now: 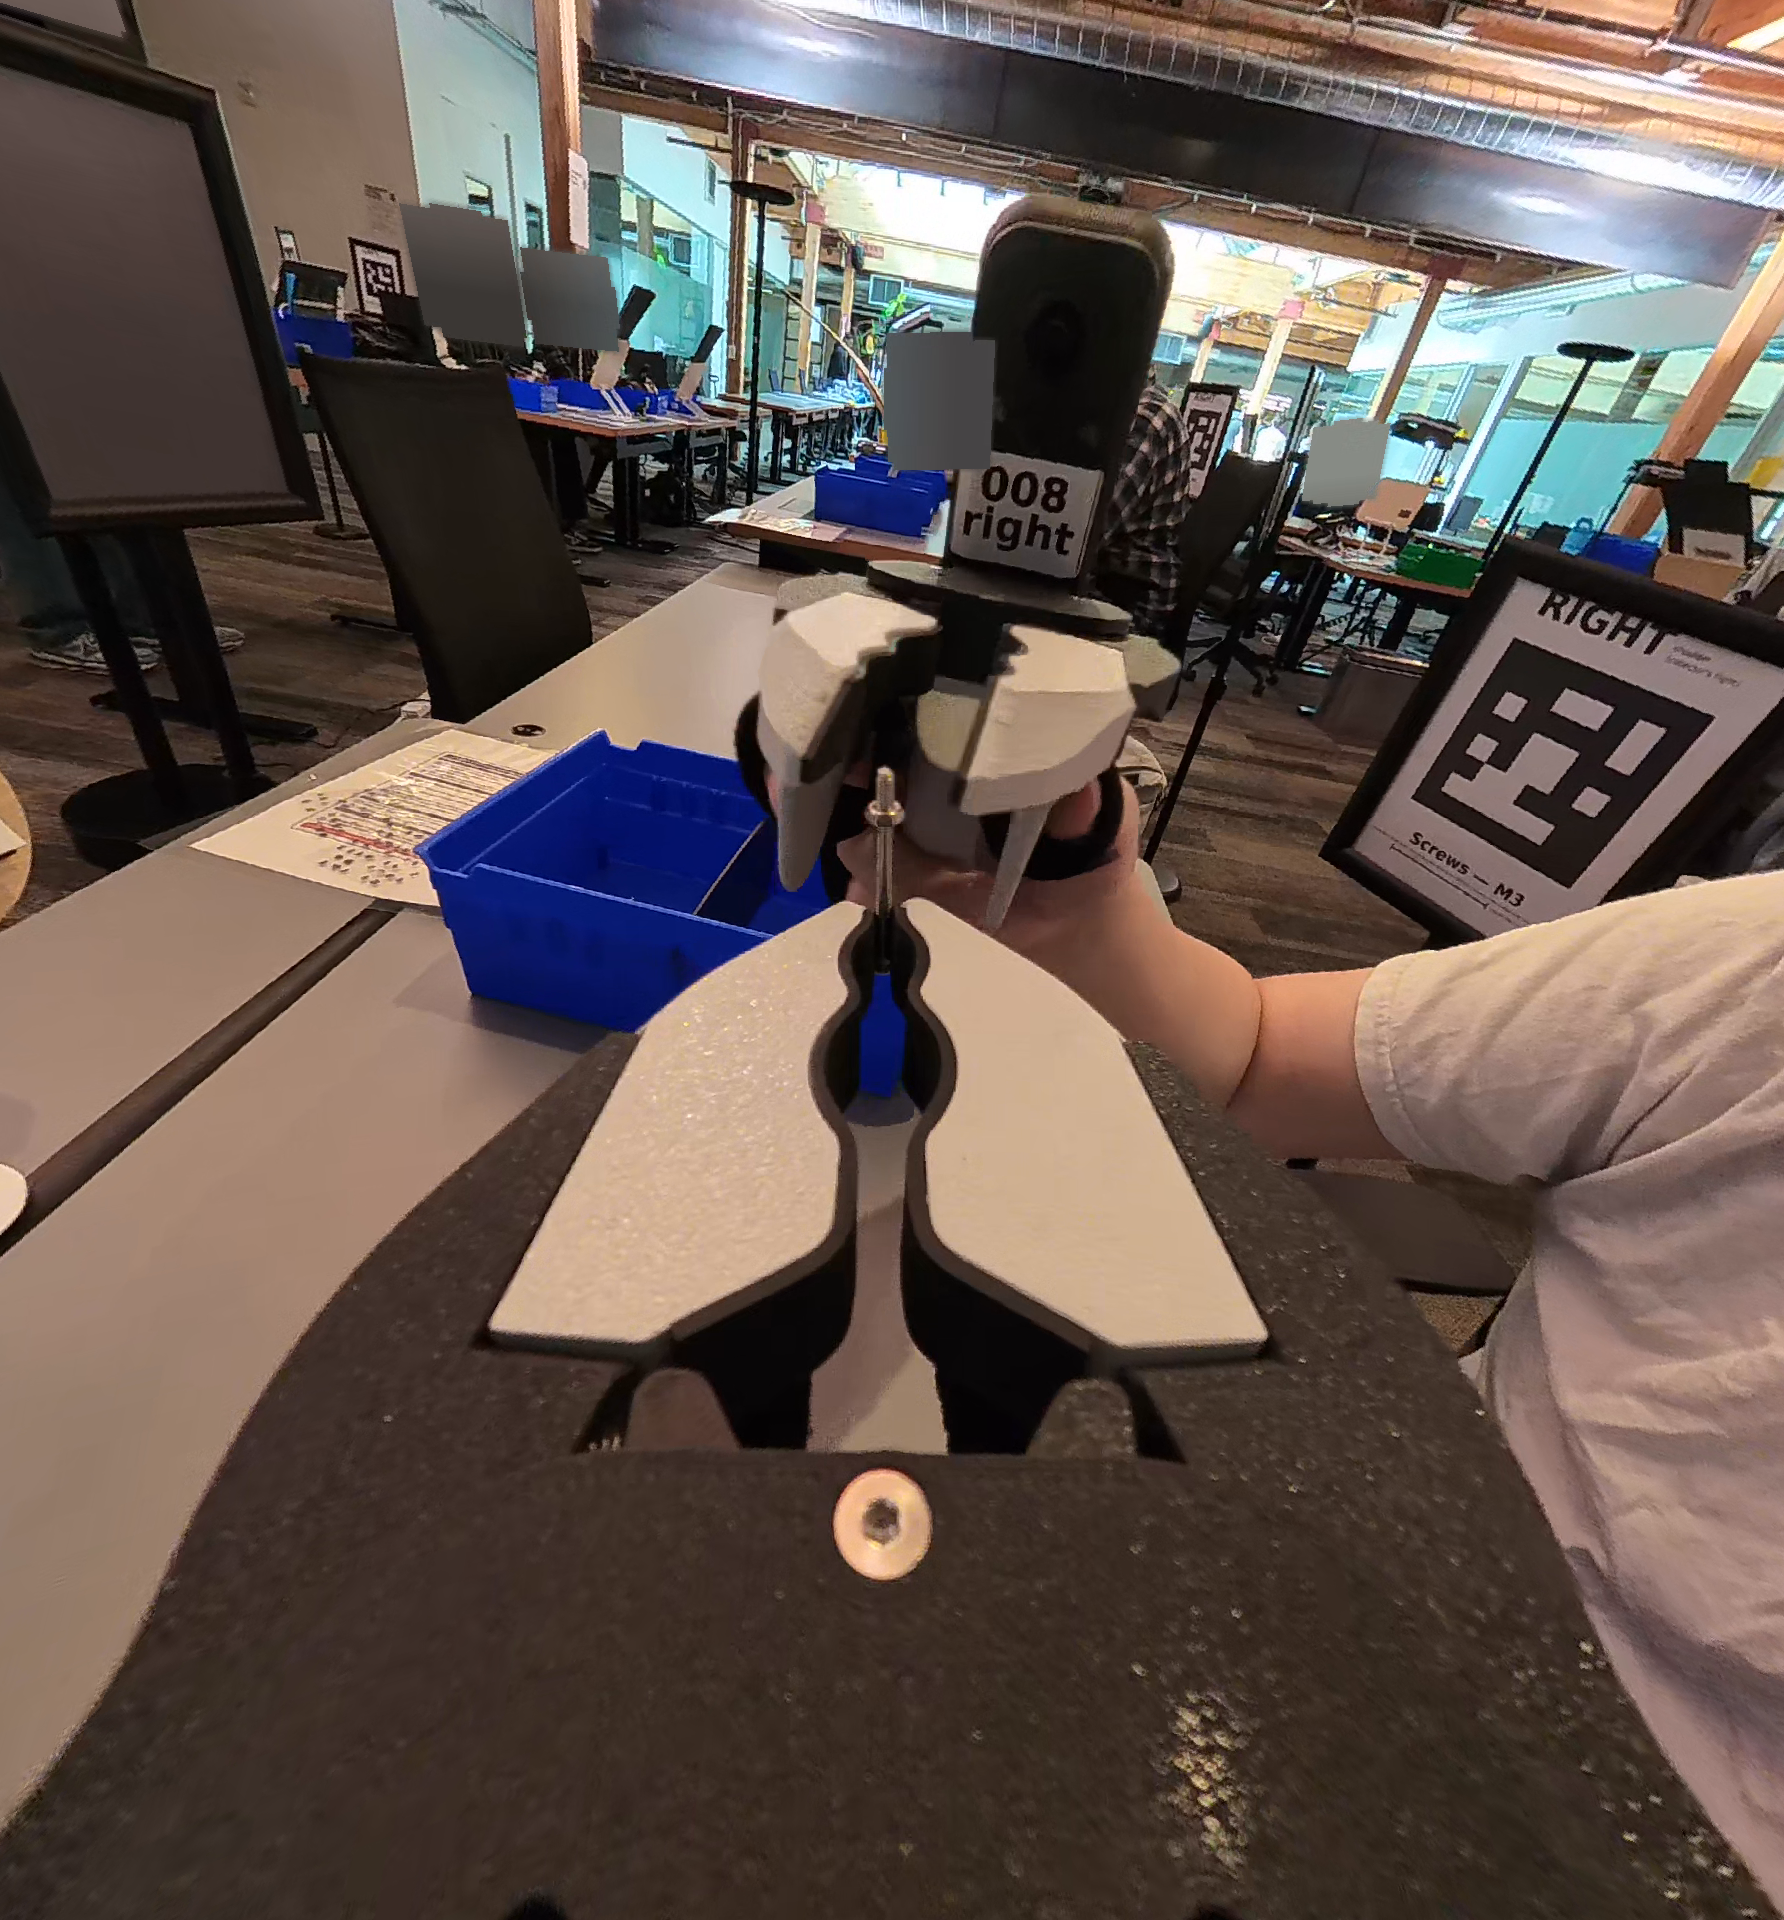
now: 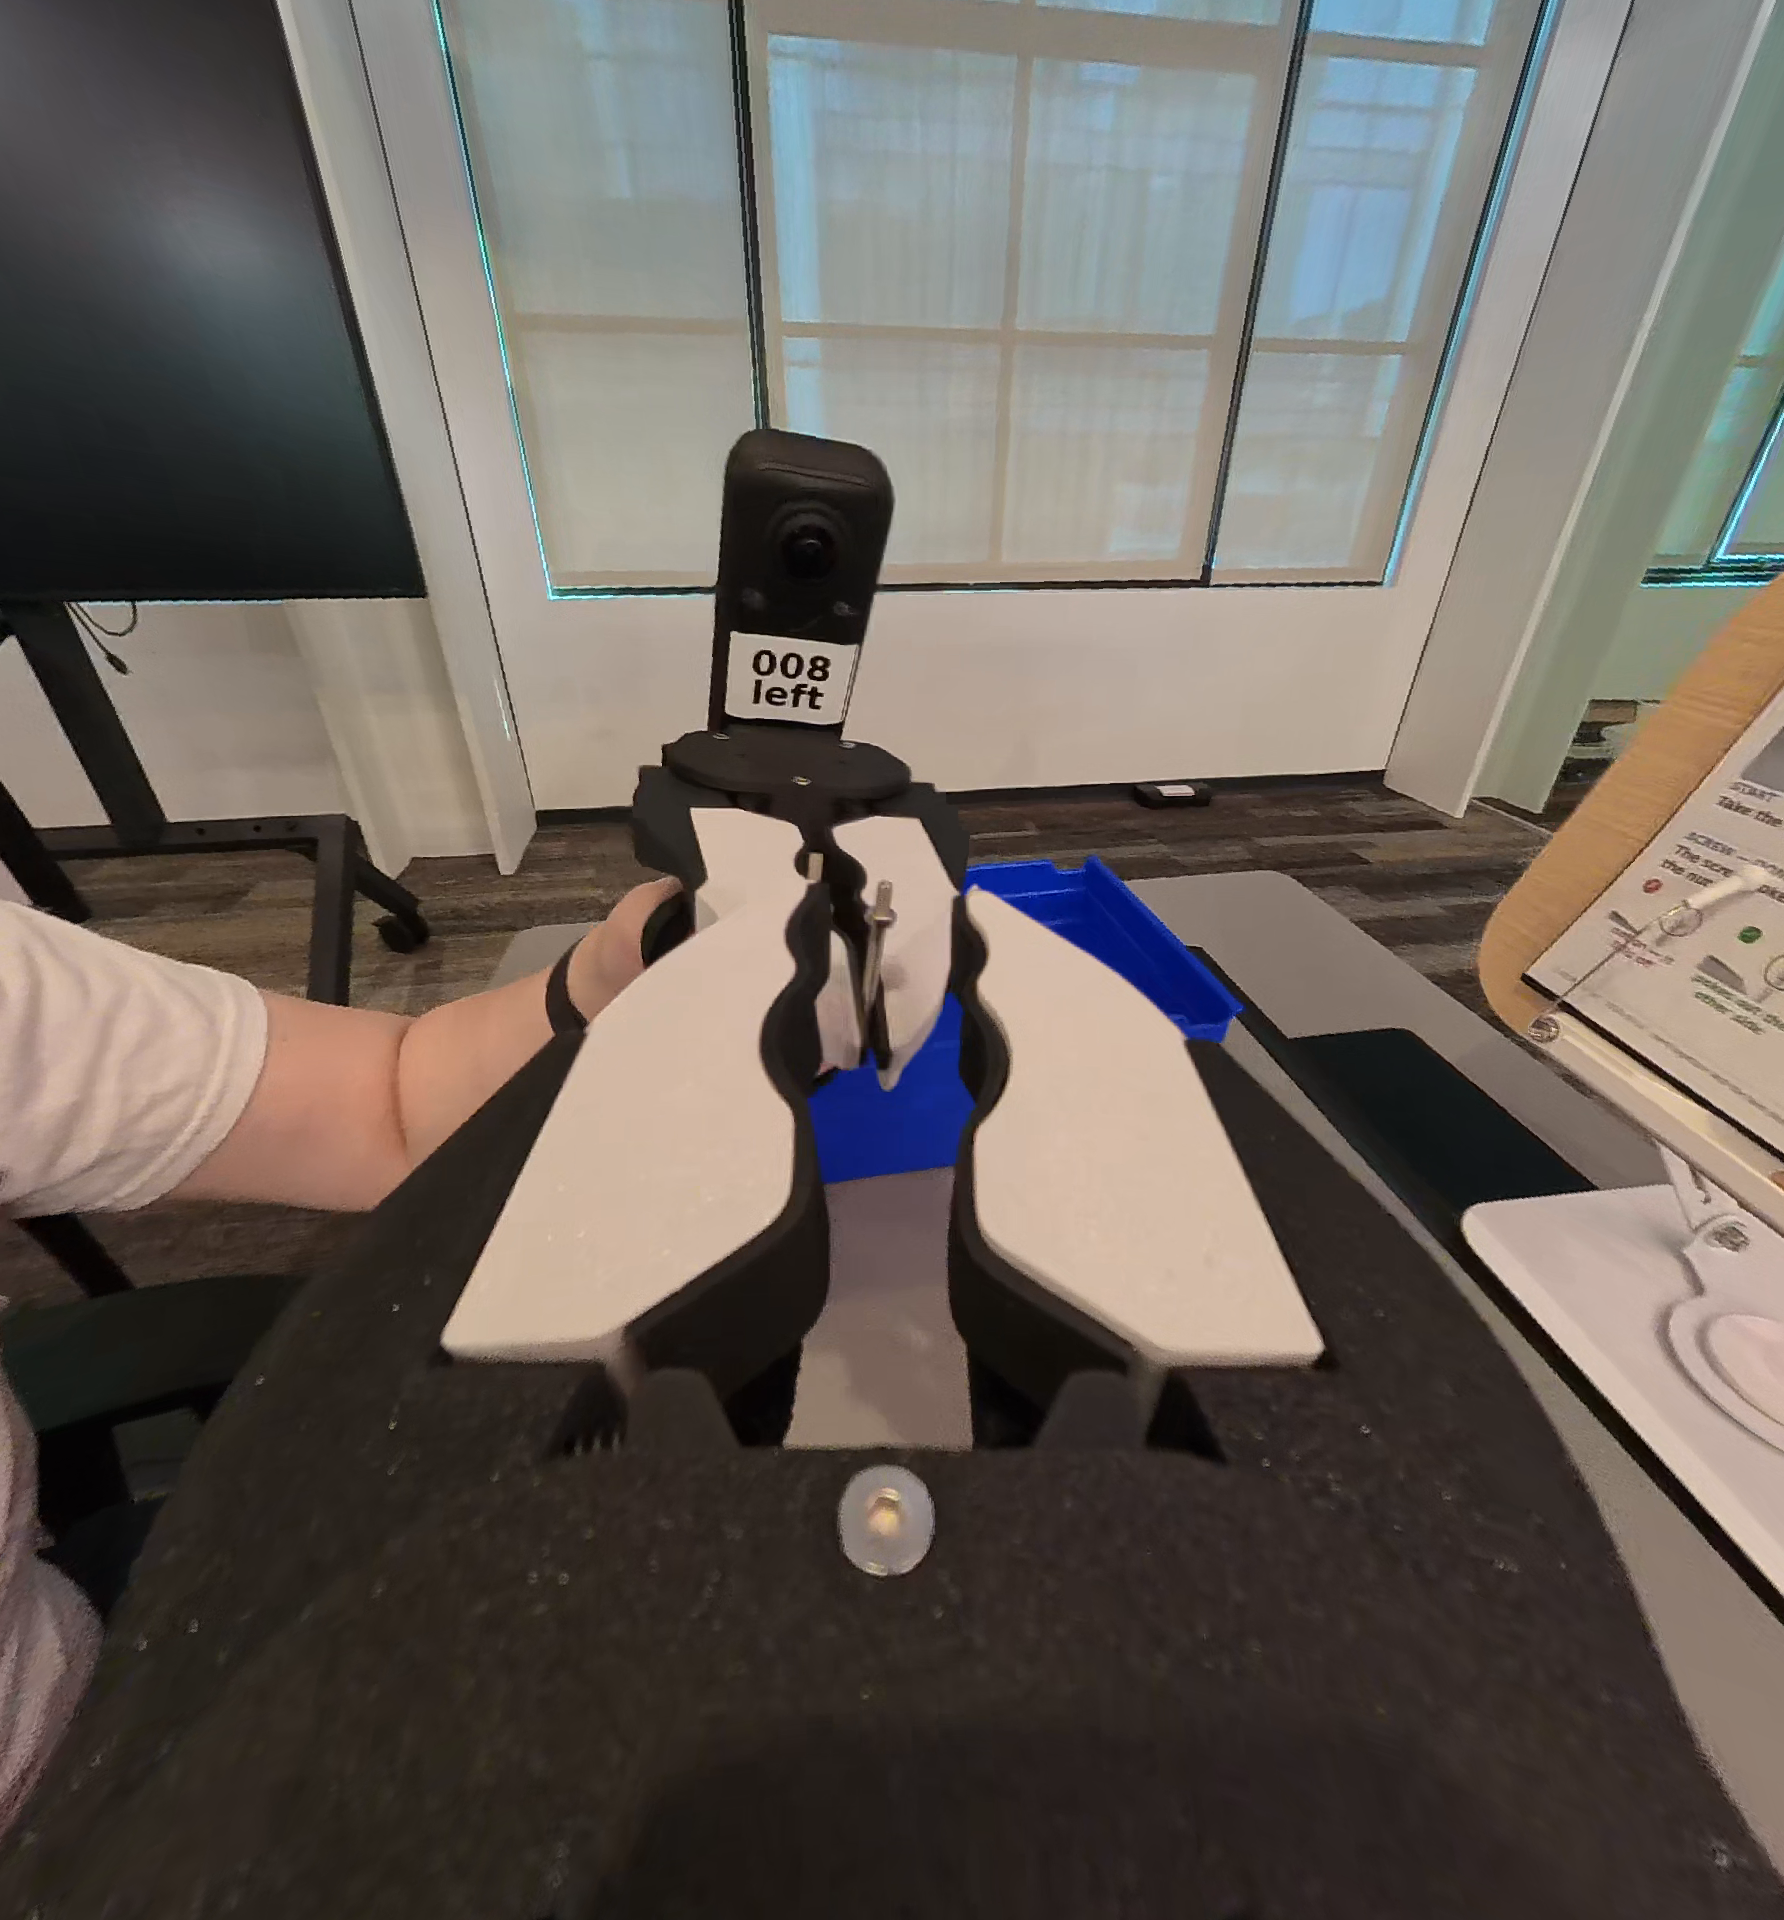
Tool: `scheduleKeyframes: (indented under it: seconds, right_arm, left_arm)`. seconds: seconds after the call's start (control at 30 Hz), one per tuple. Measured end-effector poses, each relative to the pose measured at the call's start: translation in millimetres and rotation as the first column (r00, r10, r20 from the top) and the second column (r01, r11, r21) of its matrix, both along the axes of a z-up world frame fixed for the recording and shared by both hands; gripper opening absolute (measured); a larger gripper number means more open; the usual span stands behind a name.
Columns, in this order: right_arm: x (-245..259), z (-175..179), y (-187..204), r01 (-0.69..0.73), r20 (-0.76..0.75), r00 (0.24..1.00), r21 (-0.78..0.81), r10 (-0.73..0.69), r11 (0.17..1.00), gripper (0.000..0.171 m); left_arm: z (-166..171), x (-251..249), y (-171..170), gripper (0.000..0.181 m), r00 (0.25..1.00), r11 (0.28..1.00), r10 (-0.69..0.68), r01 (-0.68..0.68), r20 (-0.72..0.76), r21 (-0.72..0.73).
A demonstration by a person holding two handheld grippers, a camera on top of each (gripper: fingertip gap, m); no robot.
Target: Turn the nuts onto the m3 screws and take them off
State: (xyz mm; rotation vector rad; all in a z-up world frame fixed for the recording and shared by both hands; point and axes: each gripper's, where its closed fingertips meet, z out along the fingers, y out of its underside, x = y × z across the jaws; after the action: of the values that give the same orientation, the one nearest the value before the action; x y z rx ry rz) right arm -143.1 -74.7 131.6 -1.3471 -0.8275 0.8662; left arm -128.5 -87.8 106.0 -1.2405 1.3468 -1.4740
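My left gripper [image 1: 883,916] is shut on the lower end of a thin M3 screw [image 1: 882,868], held upright above the table. A small nut [image 1: 884,812] sits near the screw's top. My right gripper [image 1: 896,896] faces it, open, with one finger on each side of the screw, not touching it. In the right wrist view the right gripper [image 2: 885,906] is open and the nut [image 2: 882,916] lies between its tips. The screw [image 2: 873,961] runs down into the shut left gripper [image 2: 867,1058].
An open blue bin [image 1: 597,894] stands on the grey table [image 1: 140,1039] just behind the grippers; it also shows in the right wrist view [image 2: 1106,914]. A paper sheet with several small parts [image 1: 389,810] lies left of it. An instruction board [image 2: 1719,883] stands right. Left and right tips are no more than a few centimetres apart.
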Motion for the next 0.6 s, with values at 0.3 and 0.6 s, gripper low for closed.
scheduleKeyframes:
  seconds: [0.3,0.6]
  right_arm:
    - [10.3,-4.0,8.7,0.043,0.019,0.999,-0.005,-0.043,0.999,0.02]
    - [0.1,-5.6,4.1,0.014,0.034,0.999,0.013,-0.015,1.0,0.024]
  left_arm:
    - [4.6,-2.6,-2.4,0.002,1.0,1.0,-0.014,0.014,0.016,-0.012]
    - [0.6,0.6,-5.1,0.002,1.0,1.0,-0.016,0.016,-0.001,0.006]
